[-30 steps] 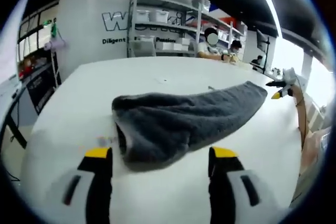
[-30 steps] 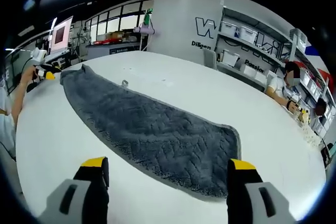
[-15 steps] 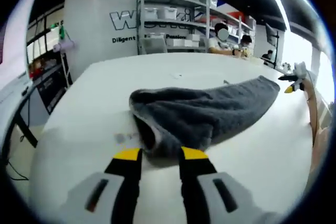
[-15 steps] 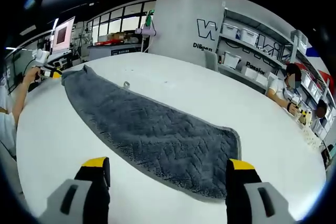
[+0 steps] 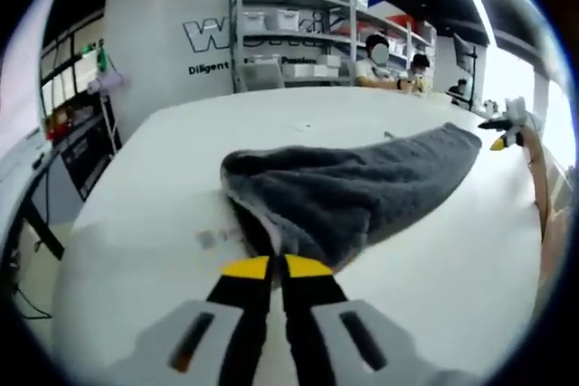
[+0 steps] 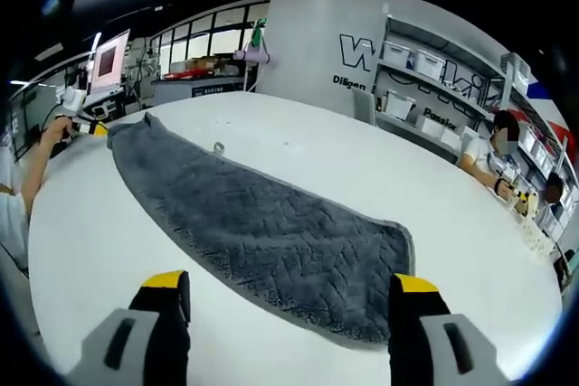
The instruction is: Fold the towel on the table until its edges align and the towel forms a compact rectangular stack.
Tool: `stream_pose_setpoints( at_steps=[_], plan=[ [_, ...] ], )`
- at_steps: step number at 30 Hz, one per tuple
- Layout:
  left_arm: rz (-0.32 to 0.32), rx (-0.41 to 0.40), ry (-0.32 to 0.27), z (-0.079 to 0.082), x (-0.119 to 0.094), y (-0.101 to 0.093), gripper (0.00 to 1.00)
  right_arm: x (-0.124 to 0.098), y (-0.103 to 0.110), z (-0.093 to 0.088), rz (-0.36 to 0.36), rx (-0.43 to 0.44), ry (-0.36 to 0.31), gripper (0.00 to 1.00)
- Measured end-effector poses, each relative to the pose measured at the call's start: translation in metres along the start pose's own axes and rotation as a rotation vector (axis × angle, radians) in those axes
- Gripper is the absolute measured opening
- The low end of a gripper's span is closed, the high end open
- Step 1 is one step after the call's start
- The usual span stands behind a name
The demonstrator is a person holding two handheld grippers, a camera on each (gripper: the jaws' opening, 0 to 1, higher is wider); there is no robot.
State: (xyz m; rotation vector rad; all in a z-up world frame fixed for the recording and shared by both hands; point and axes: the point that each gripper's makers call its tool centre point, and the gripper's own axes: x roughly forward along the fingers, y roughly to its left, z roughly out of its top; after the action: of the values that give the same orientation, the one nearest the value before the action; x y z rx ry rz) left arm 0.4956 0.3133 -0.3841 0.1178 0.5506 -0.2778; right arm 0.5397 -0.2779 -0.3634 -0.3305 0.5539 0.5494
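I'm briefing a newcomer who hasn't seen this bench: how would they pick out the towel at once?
Find the big white table in front of the shelving. The towel is the long dark grey textured cloth lying on it. One end is bunched between the left gripper's closed jaws, and nothing else there is dark and soft.

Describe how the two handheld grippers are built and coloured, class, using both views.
Each gripper, the left gripper and the right gripper, has two black jaws capped with yellow tips, mounted on light grey bodies with a dark slot-shaped mark on each side. A person's white sleeve shows at the right gripper view's edge.
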Motion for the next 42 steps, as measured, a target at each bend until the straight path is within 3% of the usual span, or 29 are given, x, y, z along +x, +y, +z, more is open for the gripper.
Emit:
stream_pose_setpoints(
  at_steps=[6, 11, 15, 20, 24, 32, 37, 42],
  plan=[
    [-0.002, -0.01, 0.028, -0.005, 0.0, 0.002, 0.03, -0.001, 0.003, -0.001, 0.0, 0.001, 0.002, 0.94],
    [0.017, -0.017, -0.007, 0.003, -0.007, 0.006, 0.02, -0.001, 0.008, -0.003, 0.0, 0.0, 0.002, 0.94],
    [0.071, 0.014, 0.038, -0.003, -0.009, 0.013, 0.02, -0.001, 0.009, -0.004, 0.003, 0.0, 0.007, 0.94],
    [0.054, 0.008, 0.054, -0.007, -0.014, 0.014, 0.02, -0.001, 0.005, -0.003, 0.001, -0.001, 0.007, 0.94],
    [0.108, 0.015, 0.088, -0.014, -0.025, 0.026, 0.02, -0.002, 0.004, -0.004, -0.004, -0.004, 0.009, 0.94],
    [0.177, 0.026, 0.162, -0.028, -0.025, 0.04, 0.02, -0.001, 0.002, -0.005, -0.004, -0.005, 0.012, 0.94],
    [0.29, 0.043, 0.218, -0.038, -0.033, 0.061, 0.03, -0.001, 0.0, -0.004, 0.0, -0.005, 0.012, 0.94],
    [0.295, 0.04, 0.231, -0.041, -0.031, 0.065, 0.03, -0.001, 0.0, -0.003, 0.002, -0.005, 0.012, 0.94]
  ],
)
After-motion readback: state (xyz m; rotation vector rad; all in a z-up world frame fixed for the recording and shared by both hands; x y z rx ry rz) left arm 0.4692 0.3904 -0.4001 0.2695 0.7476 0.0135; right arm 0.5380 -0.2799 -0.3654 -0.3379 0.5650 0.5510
